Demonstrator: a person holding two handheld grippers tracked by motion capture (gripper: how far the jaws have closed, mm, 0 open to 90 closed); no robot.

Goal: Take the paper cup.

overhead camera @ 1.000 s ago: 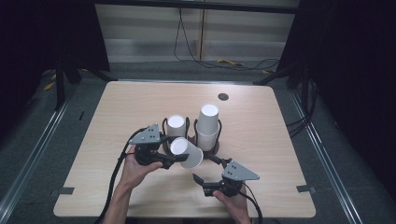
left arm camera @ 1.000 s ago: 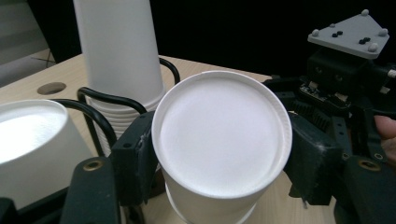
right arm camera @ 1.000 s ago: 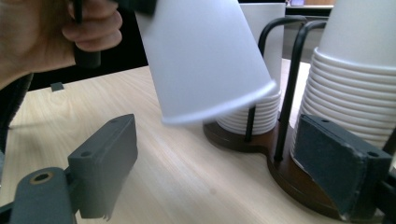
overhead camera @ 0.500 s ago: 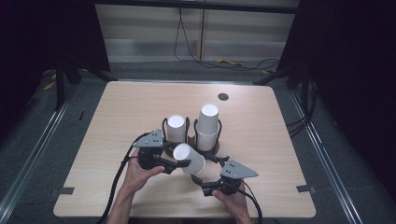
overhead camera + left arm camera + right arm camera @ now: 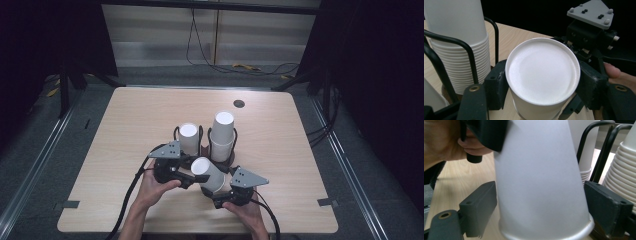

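A single white paper cup (image 5: 207,172) lies tilted above the table between both grippers, just in front of the cup stacks. My left gripper (image 5: 196,172) is shut on its closed base end; in the left gripper view the pads (image 5: 497,82) squeeze the cup (image 5: 542,75) from both sides. My right gripper (image 5: 221,187) sits at the rim end. In the right gripper view its pads (image 5: 481,205) lie against the cup's sides (image 5: 539,182) near the rim, with no gap showing. A hand holds each gripper.
Two stacks of white cups (image 5: 189,137) (image 5: 222,134) stand upside down in black wire holders (image 5: 202,132) at the centre of the wooden table (image 5: 125,125). A small dark disc (image 5: 239,103) lies at the far side. Cables trail toward the near edge.
The left gripper and the cup have shifted slightly toward the near right, closer to the right gripper. The right gripper has hardly moved.
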